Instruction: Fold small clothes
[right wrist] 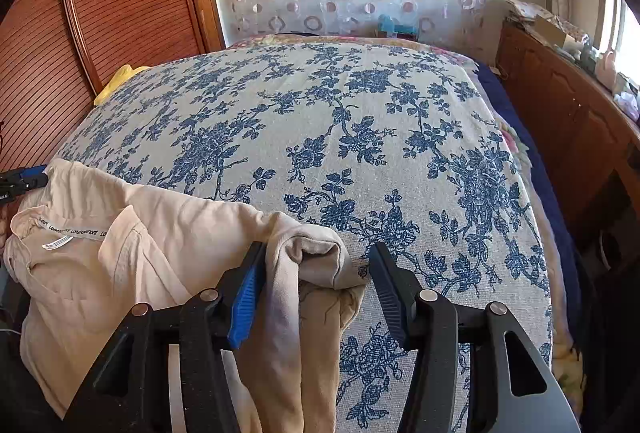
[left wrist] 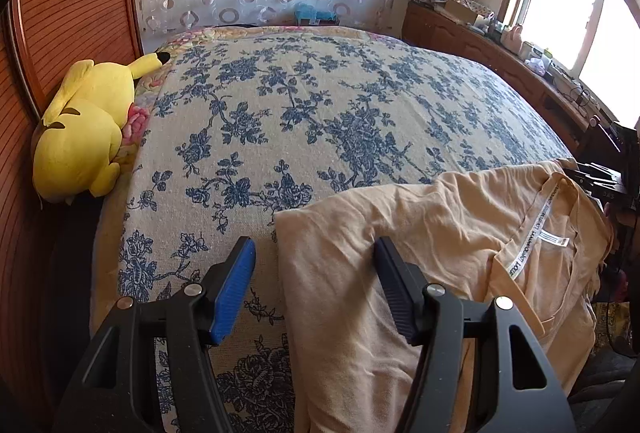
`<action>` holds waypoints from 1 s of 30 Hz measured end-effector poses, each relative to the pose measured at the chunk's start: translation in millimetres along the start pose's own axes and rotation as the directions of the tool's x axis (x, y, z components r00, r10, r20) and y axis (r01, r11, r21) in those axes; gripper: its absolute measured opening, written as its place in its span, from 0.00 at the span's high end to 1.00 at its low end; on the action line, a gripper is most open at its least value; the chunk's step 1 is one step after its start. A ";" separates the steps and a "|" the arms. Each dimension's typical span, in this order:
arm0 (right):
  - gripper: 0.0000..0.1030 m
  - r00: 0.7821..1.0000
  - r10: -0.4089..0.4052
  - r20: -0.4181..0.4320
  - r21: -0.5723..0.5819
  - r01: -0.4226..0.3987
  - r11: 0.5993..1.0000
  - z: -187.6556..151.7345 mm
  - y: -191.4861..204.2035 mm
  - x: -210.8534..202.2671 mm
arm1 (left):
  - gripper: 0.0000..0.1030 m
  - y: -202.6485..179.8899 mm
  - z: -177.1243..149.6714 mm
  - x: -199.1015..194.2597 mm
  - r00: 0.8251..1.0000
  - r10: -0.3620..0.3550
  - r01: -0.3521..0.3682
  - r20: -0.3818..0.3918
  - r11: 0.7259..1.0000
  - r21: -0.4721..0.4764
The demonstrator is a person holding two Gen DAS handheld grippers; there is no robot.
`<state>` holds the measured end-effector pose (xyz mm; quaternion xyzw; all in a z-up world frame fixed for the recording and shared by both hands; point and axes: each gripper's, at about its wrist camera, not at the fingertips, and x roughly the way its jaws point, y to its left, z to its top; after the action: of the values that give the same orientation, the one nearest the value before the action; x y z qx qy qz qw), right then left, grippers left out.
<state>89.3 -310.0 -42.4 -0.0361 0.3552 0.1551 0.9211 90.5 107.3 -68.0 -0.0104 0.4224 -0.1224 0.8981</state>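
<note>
A beige T-shirt (left wrist: pixel 440 233) lies crumpled at the near edge of the bed, neck label up; it also shows in the right wrist view (right wrist: pixel 152 245). My left gripper (left wrist: pixel 314 265) is open, its jaws straddling the shirt's left edge, with nothing held. My right gripper (right wrist: pixel 318 273) is open over the shirt's bunched right sleeve (right wrist: pixel 320 257), which lies between the jaws. The other gripper's blue tip (right wrist: pixel 28 175) shows at the shirt's far left, and the right gripper's dark body (left wrist: pixel 600 177) shows at the shirt's right corner.
The bed carries a cream cover with blue flowers (left wrist: pixel 320 113). A yellow plush toy (left wrist: pixel 84 125) lies at its left edge by a wooden slatted panel (left wrist: pixel 60 13). A wooden dresser with clutter (left wrist: pixel 500 45) runs along the right under the window.
</note>
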 end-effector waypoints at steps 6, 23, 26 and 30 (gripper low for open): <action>0.45 1.000 -0.003 0.012 -0.006 0.003 1.000 -3.9 1.0 -1.0 | 0.39 -1.4 -3.1 4.4 1.000 0.007 -0.007 -0.012 1.000 0.006; 0.81 0.998 0.068 0.001 -0.050 -0.067 0.996 -6.5 8.4 -4.2 | 0.89 -18.3 -0.6 0.3 0.999 -0.033 0.034 -0.022 0.998 0.061; 0.87 0.994 0.113 -0.015 -0.055 -0.113 0.992 -7.6 11.1 -6.0 | 0.89 -18.1 0.1 -8.2 0.999 -0.053 0.053 0.000 0.997 0.049; 0.88 0.981 0.195 -0.010 -0.027 -0.195 0.980 -15.3 9.1 -13.8 | 0.90 -17.4 0.4 -35.8 0.993 -0.094 0.094 0.066 0.996 0.010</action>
<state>67.0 -307.7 -44.3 -0.0144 0.3582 0.2492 0.8997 65.1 98.5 -38.5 -0.0314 0.3910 -0.1656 0.9048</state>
